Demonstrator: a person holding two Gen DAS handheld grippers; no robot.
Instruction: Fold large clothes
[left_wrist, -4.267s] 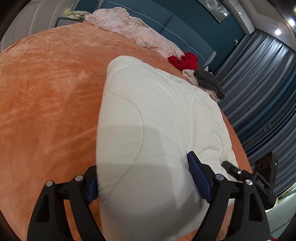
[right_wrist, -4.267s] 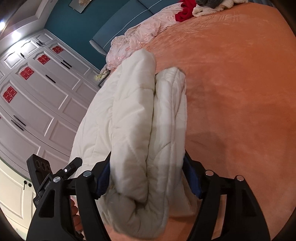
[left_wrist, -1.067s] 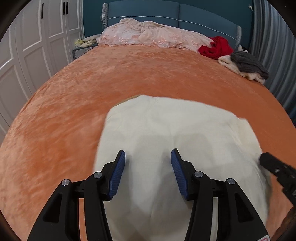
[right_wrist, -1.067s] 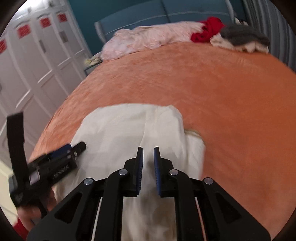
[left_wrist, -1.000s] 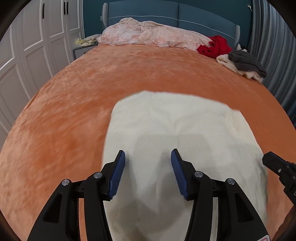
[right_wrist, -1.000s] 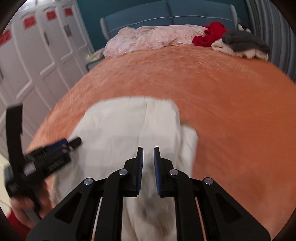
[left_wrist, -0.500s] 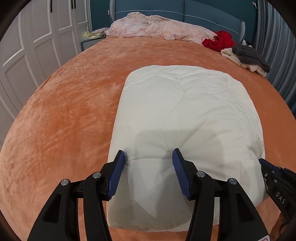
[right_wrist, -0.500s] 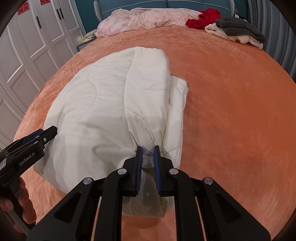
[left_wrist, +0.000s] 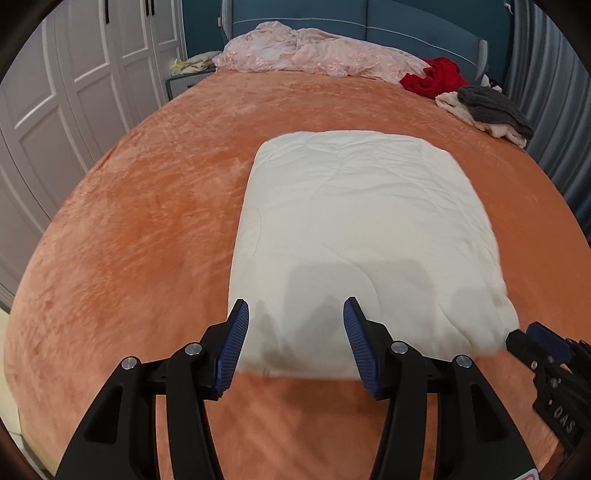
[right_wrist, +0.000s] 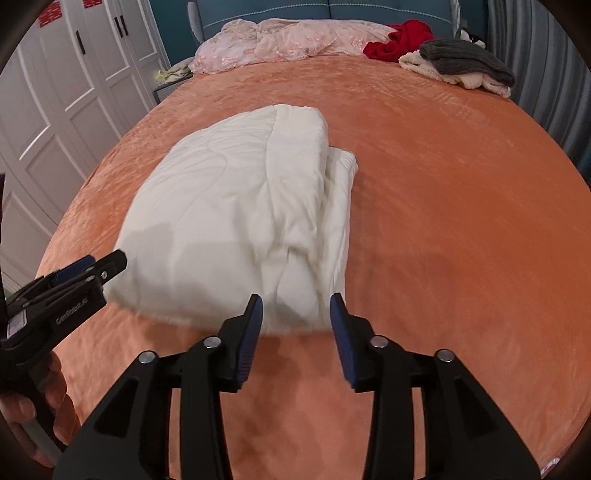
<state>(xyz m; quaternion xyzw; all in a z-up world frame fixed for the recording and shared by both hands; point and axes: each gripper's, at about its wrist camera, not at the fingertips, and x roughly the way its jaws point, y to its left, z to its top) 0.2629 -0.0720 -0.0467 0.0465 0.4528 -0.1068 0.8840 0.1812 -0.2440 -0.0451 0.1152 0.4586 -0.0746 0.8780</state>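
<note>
A cream quilted garment (left_wrist: 362, 229) lies folded into a thick rectangle on the orange bed cover (left_wrist: 140, 229); it also shows in the right wrist view (right_wrist: 240, 225), with stacked layers along its right side. My left gripper (left_wrist: 295, 325) is open and empty, just off the garment's near edge. My right gripper (right_wrist: 296, 310) is open and empty at the garment's near right corner. The right gripper's tip shows at the right edge of the left wrist view (left_wrist: 532, 343). The left gripper shows at the left of the right wrist view (right_wrist: 74, 280).
A pink bedspread (left_wrist: 314, 55) lies bunched at the headboard. Red clothes (left_wrist: 432, 77) and a grey and cream pile (left_wrist: 487, 110) sit at the far right of the bed. White wardrobe doors (left_wrist: 66, 96) stand to the left, grey curtains (left_wrist: 546, 92) to the right.
My right gripper has opened and let go of the garment. Both grippers have drawn back from it, and the folded garment now rests flat on the bed.
</note>
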